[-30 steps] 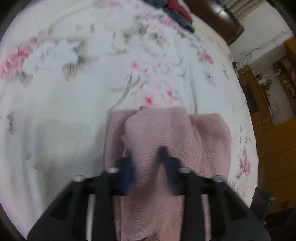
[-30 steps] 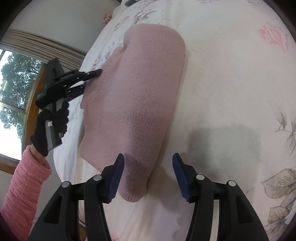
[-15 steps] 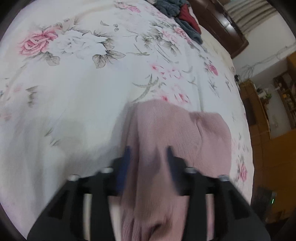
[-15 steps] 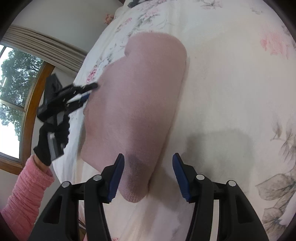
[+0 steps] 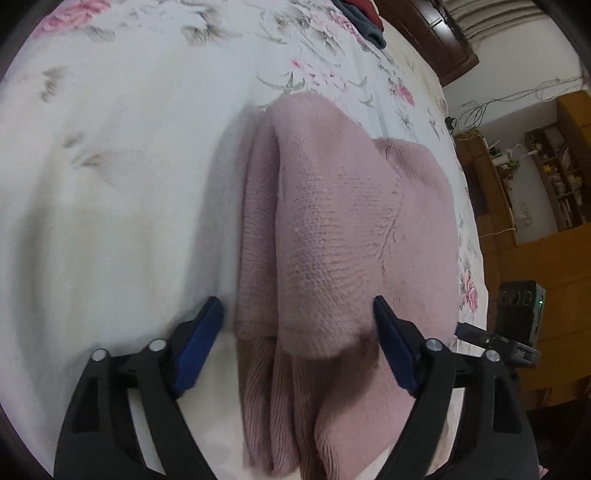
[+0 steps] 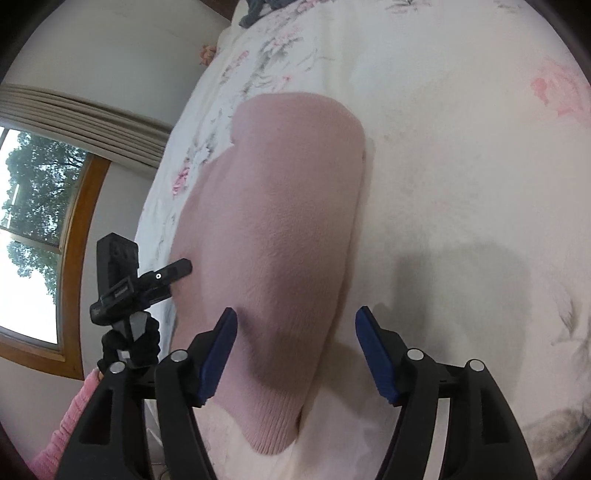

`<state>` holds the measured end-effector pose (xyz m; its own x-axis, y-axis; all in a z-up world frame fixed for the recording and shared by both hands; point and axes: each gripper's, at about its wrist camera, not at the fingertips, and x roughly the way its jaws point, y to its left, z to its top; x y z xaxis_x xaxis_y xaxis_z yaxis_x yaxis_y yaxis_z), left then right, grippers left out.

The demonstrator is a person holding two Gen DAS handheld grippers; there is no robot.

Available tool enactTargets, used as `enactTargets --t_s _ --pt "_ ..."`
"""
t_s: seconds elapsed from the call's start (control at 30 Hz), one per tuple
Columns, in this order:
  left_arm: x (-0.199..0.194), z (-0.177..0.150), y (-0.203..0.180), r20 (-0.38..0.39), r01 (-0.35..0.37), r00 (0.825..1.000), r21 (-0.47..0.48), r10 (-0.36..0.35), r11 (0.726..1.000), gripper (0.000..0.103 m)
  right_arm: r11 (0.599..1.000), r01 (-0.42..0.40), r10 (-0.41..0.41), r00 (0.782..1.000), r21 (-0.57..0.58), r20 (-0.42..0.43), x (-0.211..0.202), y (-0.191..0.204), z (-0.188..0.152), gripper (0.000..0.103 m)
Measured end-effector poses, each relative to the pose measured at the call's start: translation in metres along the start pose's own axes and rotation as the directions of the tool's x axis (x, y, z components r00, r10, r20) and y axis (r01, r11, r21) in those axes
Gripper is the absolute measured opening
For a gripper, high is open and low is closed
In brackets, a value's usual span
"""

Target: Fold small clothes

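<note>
A pink knitted garment point(image 5: 343, 229) lies folded on the floral bed sheet point(image 5: 122, 184), with one flap laid over its middle. My left gripper point(image 5: 295, 328) is open; its blue pads stand on either side of the garment's near end and hold nothing. In the right wrist view the same garment point(image 6: 280, 221) is a smooth long shape. My right gripper point(image 6: 297, 350) is open over its near end, one pad above the knit and the other above the sheet. The left gripper point(image 6: 177, 271) shows there at the garment's left edge, held by a black-gloved hand point(image 6: 129, 347).
Dark clothes point(image 5: 365, 22) are piled at the bed's far end by a dark wooden headboard point(image 5: 436, 44). Wooden shelves point(image 5: 546, 177) stand beyond the bed's right edge. A window point(image 6: 29, 221) with a wooden frame lies past the bed's left edge.
My left gripper, narrowly shut on a fold of the pink garment before, has opened wide and let it go; the flap now rests on the garment. The right gripper stayed open, hardly moving.
</note>
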<state>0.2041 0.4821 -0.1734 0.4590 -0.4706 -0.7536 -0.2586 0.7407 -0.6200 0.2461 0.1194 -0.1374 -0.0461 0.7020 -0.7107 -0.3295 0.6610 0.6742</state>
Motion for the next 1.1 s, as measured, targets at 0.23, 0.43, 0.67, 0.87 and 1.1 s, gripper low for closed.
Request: enactTargets --t_s 0.23,0.43,0.67,0.87,1.1 --pt "0.020 0.000 -0.013 -0.032 0.098 0.995 0.017 -0.097 0.995 0.087 0.983 -0.162 0.164 0.986 0.086 -0.018 0.022 -0.014 0.007 0.078" --pt "0.034 -0.003 -0.026 -0.028 0.045 0.999 0.061 -0.043 0.997 0.085 0.971 -0.207 0.211 0.977 0.122 -0.022 0.041 -0.017 0.014 0.083" --pt "0.018 -0.013 -0.029 0.022 0.134 0.991 -0.007 -0.134 0.991 0.045 0.975 -0.209 0.209 0.978 0.081 0.008 0.020 -0.004 0.009 0.056" --pt "0.002 -0.040 -0.078 0.021 0.207 0.978 0.045 -0.208 0.977 0.044 0.975 -0.219 0.217 0.975 0.041 0.039 -0.032 0.008 -0.004 0.054" --pt "0.002 -0.108 -0.173 0.004 0.258 0.965 0.145 -0.261 0.955 0.044 0.980 -0.198 0.195 0.979 0.030 0.064 -0.134 -0.010 -0.063 0.054"
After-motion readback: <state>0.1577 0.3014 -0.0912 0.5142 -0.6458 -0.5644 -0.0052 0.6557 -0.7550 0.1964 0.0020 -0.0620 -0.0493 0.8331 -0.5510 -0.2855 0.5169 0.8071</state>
